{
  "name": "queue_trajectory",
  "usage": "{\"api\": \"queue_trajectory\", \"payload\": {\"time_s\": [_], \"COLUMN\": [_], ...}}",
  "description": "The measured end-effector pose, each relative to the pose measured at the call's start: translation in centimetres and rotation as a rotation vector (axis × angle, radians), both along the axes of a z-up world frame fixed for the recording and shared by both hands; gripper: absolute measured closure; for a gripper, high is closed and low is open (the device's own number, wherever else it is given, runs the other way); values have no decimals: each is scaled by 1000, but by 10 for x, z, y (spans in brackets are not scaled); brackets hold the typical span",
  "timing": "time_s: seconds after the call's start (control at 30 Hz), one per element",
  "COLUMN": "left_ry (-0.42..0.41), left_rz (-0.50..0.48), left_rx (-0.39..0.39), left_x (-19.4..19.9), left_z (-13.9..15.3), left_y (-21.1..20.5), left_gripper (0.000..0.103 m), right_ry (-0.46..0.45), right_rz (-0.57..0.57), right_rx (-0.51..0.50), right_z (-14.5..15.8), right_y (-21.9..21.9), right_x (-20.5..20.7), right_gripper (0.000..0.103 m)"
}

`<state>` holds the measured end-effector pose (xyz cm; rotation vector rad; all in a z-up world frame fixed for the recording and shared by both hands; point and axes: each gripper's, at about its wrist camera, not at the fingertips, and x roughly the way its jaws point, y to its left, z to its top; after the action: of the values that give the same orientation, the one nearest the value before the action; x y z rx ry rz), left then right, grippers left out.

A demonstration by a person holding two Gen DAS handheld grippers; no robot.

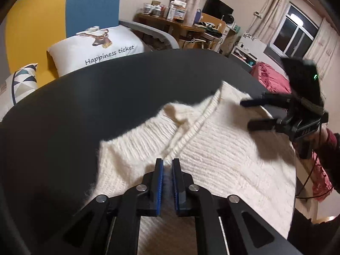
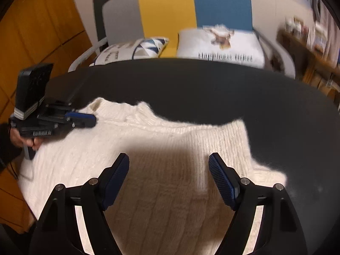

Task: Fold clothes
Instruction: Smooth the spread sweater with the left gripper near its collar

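The cream sweater [image 1: 212, 159] lies spread on the dark bench [image 1: 85, 106]. The left gripper [image 1: 167, 163] hovers low over it, jaws narrow, possibly pinching knit. The right gripper [image 2: 169, 163] hangs level above it, jaws wide.

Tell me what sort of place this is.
Most likely a bedroom in a home. Pillows lean on a padded headboard behind the dark table, a cluttered wooden desk stands by curtained windows, and a cream knitted sweater lies spread for folding.
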<state>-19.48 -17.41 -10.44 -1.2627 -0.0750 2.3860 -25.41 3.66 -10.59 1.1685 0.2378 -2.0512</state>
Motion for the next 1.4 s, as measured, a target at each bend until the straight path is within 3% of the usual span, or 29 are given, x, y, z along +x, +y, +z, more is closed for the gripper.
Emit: {"api": "queue_trajectory", "payload": {"time_s": [0.1, 0.17, 0.27, 0.5, 0.67, 0.83, 0.9, 0.97, 1.03, 1.2, 1.33, 1.4], "left_ry": [69, 67, 38, -170, -216, -215, -198, -155, -76, 43, 3, -11], "left_rz": [-11, -97, -244, -389, -396, -462, -455, -439, -418, -321, -268, -261], "left_rx": [29, 77, 87, 85, 121, 82, 55, 19, -30, 5, -46, -62], "left_x": [-1, -10, -26, -75, -90, -85, -84, -81, -72, -63, -73, -77], "left_z": [24, 34, 36, -6, -14, -13, -10, -7, 0, 20, 1, -4], "left_y": [0, 15, 47, 90, 88, 99, 102, 106, 112, 101, 102, 103], "left_gripper": [81, 78, 77, 76, 73, 73, 78, 98, 98, 99, 99, 99], "right_ry": [-29, -13, -20, -40, -60, -63, -60, -57, -29, 55, 101, 96], "right_rz": [2, -15, -27, -19, -33, -30, -30, -32, -34, -38, -21, -13], "right_rx": [-4, -39, -106, -173, -228, -237, -232, -225, -212, -179, -150, -83], "right_z": [-11, -9, -3, -4, -7, -8, -8, -8, -3, 11, 18, 8], "right_y": [0, 6, 19, 43, 53, 56, 57, 57, 57, 56, 52, 44], "right_x": [-4, 1, 11, 44, 45, 46, 46, 44, 48, 58, 65, 64], "right_gripper": [21, 21, 21, 21, 21, 21, 21, 21, 21, 21, 21, 21]}}
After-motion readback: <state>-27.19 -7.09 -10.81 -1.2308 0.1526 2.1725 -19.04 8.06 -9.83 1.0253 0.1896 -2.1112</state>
